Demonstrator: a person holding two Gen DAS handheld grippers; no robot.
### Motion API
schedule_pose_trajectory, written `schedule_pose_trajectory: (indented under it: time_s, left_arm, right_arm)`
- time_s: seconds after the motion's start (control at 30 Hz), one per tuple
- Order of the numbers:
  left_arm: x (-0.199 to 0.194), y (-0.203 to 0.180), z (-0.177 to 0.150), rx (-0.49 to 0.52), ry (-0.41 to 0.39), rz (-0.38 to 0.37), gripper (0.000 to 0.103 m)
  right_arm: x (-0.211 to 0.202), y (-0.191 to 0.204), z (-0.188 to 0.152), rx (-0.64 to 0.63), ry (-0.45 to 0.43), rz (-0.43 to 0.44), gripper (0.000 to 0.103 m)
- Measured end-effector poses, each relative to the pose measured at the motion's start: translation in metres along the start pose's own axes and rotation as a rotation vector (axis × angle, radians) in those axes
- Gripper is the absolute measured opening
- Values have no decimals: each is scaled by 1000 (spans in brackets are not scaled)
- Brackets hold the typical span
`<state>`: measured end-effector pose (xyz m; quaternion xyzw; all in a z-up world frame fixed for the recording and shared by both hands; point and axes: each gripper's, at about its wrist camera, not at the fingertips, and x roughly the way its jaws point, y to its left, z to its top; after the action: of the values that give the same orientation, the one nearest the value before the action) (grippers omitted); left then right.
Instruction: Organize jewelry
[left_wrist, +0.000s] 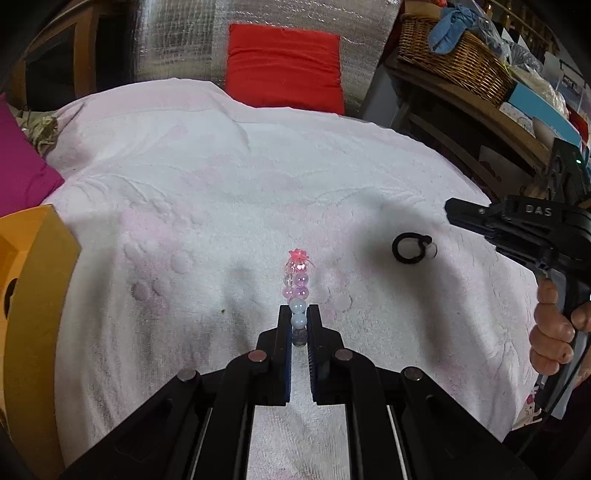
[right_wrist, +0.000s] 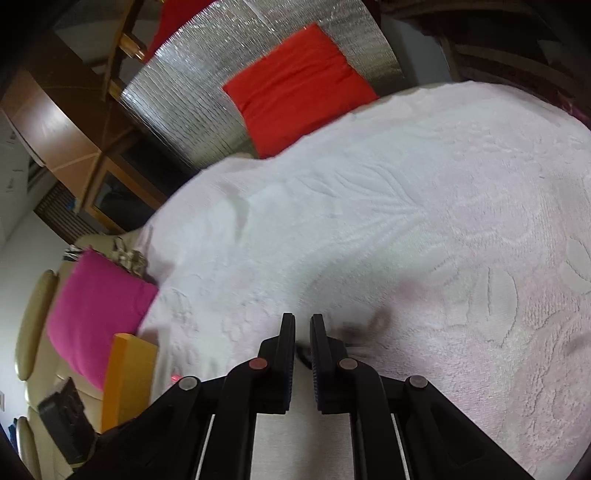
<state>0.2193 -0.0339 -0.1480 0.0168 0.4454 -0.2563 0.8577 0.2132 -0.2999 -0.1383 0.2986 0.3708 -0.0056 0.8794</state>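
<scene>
The bead bracelet (left_wrist: 297, 295) ran from a red flower bead through clear pink and lilac beads to pale blue and a dark purple one. The hair tie (left_wrist: 405, 249) was black. The towel (left_wrist: 229, 184) was pale pink-white with an embossed leaf-and-dot pattern. Cushions were red (left_wrist: 284, 66) and magenta (right_wrist: 96, 310). The box (left_wrist: 33, 295) was orange-yellow.

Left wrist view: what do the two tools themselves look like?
The left tool is black plastic with blue finger pads and round silver pivot pins. The right tool is also black, lettered "DAS" in white, with a black cable and a bare hand on its grip.
</scene>
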Motion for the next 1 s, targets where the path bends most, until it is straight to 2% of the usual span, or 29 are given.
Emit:
schedule_pose_trajectory:
  time_s: [0.1, 0.2, 0.27, 0.43, 0.5, 0.57, 0.6, 0.73, 0.8, 0.87, 1.0]
  left_arm:
    - [-5, -1, -1, -5, -12, 10, 8]
    - [-5, 1, -4, -9, -5, 14, 8]
    - [-3, 2, -7, -7, 8, 24, 8]
    - [-3, 0, -8, 1, 14, 25, 8]
    - [-5, 1, -7, 2, 9, 29, 8]
    - [-6, 3, -8, -3, 9, 36, 8]
    - [-6, 5, -8, -5, 11, 43, 8]
    - [-7, 10, -10, -22, 19, 45, 8]
    - [-9, 12, -11, -21, 16, 49, 8]
    - [-11, 15, -12, -27, 14, 50, 8]
    - [-16, 26, -14, -49, 8, 61, 8]
  right_arm:
    - [-1, 4, 0, -11, 12, -51, 9]
    - [8, -12, 2, 74, 69, -73, 10]
    - [18, -22, 3, 97, 105, -119, 17]
    - [32, -30, 2, 121, 139, -155, 25]
    - [36, -29, 1, 109, 140, -179, 31]
    - [42, -29, 0, 118, 152, -177, 49]
    - [44, -30, 0, 128, 153, -170, 51]
    - [52, -24, -2, 109, 106, -220, 50]
    - [55, -19, -2, 87, 81, -260, 43]
    - [57, -14, -3, 53, 68, -293, 30]
    - [55, -11, -4, 43, 34, -290, 27]
